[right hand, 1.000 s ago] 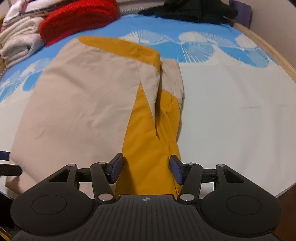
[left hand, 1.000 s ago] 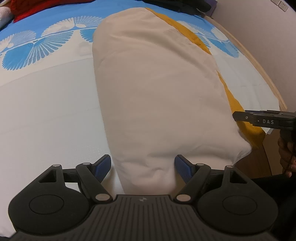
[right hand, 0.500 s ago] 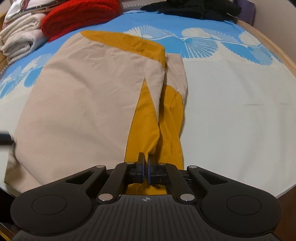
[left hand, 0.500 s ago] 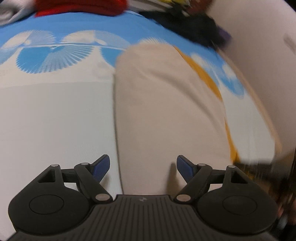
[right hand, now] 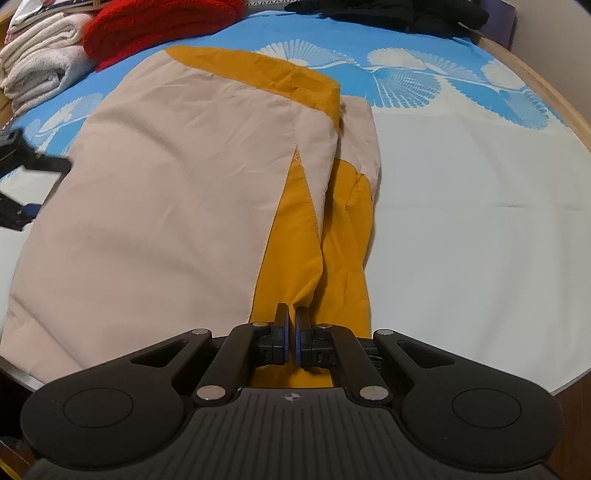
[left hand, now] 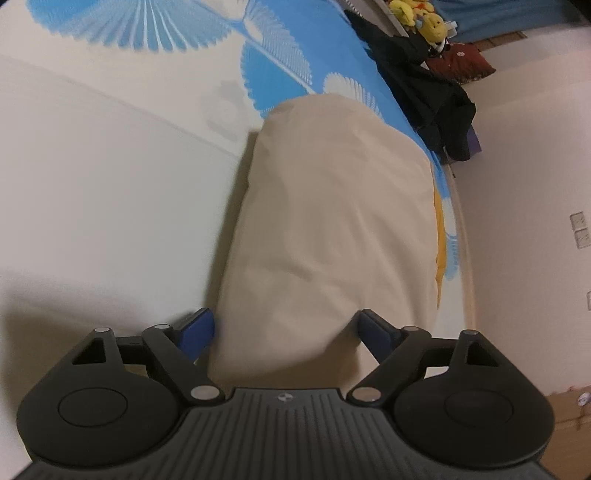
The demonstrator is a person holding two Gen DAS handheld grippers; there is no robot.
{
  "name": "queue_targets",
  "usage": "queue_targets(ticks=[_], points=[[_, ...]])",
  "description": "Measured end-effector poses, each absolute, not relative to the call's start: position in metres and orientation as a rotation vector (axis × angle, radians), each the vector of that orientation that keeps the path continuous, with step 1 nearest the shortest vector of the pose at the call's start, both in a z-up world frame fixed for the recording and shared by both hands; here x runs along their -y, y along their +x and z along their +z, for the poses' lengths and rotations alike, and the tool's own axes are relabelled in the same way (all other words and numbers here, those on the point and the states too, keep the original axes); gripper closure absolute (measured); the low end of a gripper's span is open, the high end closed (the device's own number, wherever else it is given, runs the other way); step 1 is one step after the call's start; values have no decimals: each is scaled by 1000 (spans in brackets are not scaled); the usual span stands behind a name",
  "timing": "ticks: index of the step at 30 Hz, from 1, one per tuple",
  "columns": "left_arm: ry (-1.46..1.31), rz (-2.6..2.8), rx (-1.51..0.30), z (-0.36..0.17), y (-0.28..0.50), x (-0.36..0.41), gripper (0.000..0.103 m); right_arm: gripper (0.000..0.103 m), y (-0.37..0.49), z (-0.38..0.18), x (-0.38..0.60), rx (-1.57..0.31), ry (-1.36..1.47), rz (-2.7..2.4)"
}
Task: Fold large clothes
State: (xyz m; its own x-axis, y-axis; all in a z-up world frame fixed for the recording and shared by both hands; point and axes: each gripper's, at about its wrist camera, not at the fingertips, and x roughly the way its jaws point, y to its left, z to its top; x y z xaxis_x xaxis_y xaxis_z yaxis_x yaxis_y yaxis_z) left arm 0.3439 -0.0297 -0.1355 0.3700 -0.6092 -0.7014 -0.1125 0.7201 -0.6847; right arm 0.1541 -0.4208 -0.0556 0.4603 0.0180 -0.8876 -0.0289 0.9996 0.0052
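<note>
One large garment [right hand: 177, 206], smooth matte cloth in beige with mustard-yellow panels, lay flat on the bed [right hand: 480, 221], reaching from the near edge toward the far edge. Its beige part was a broad, lightly creased sheet; the yellow part narrowed into two long folds running to the near edge. The right gripper [right hand: 291, 338] had its two blue-padded fingers pinched together on the yellow cloth at that near edge. The left gripper [left hand: 284, 328] stood over the garment's beige end with its jaws wide and opening; the cloth lay between the pads without either pressing on it. The bed cover was white with blue fan-shaped prints. Near the far left corner sat one fluffy red bundle [right hand: 159, 26] beside one stack of folded cream towels [right hand: 40, 74]; one dark heap of clothing [right hand: 391, 13] lay along the far edge.
</note>
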Motion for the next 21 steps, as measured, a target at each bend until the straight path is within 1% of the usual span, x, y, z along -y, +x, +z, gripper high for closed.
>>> queue_targets(ticks=[5,7,8,9,10,11,12,15,19,21], points=[[-780,-378,-1175,-153,356,41,10,101,161,-59,421,-1119,19,19],[-738,-382,-1152,-149,360,47,15,101,164,-61,418,-1129,27,11],[-700,-385,-1137,-145,362,51,25,101,166,-61,416,-1133,25,9],[-675,-388,-1125,-142,364,54,38,101,166,-62,412,-1135,20,8],[-653,-398,-1109,-137,365,56,44,101,167,-63,411,-1138,14,9],[-634,-419,-1090,-129,366,57,57,101,168,-63,409,-1140,8,10],[-620,-437,-1074,-124,364,55,63,101,168,-63,407,-1141,9,11],[-574,-453,-1032,-103,364,51,67,101,172,-63,399,-1144,15,6],[-533,-413,-965,-76,371,24,67,101,181,-59,384,-1124,26,8],[-518,-379,-944,-67,378,4,66,101,189,-56,368,-1093,33,26]])
